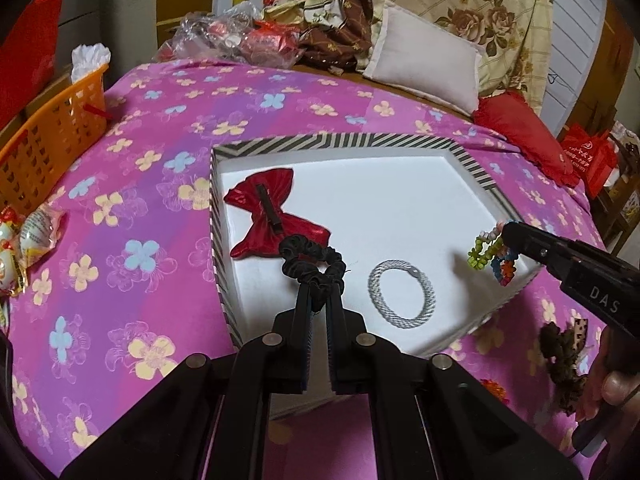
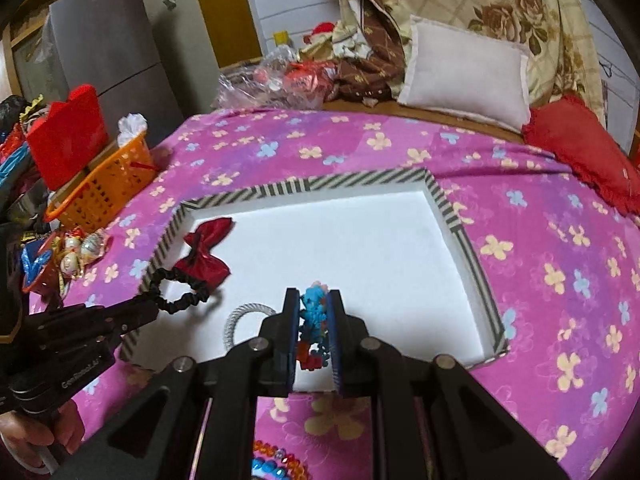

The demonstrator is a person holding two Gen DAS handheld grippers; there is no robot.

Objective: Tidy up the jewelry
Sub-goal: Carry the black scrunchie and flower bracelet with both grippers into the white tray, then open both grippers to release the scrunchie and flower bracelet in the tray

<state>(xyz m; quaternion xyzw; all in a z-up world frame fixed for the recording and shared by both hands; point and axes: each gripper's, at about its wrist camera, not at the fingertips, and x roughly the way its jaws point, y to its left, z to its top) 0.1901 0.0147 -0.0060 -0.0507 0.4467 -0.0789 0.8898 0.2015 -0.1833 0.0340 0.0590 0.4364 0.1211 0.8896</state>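
A shallow white tray with a striped rim (image 1: 332, 142) (image 2: 360, 178) lies on the pink flowered bedspread. In it lie a red bow (image 1: 264, 216) (image 2: 206, 250) and a silver coiled hair tie (image 1: 402, 295) (image 2: 240, 316). My left gripper (image 1: 320, 286) (image 2: 154, 306) is shut on a black scrunchie (image 1: 312, 260) (image 2: 182, 294), held over the tray's near left part. My right gripper (image 2: 314, 300) (image 1: 506, 236) is shut on a multicoloured beaded bracelet (image 2: 314, 314) (image 1: 490, 254), held above the tray's near right edge.
An orange basket (image 1: 48, 140) (image 2: 106, 188) stands at the left beside wrapped sweets (image 1: 24, 240). A brown leopard hair piece (image 1: 564, 354) lies on the bedspread near the right hand. More beaded jewellery (image 2: 276, 464) lies below the right gripper. Pillows and bags crowd the far end.
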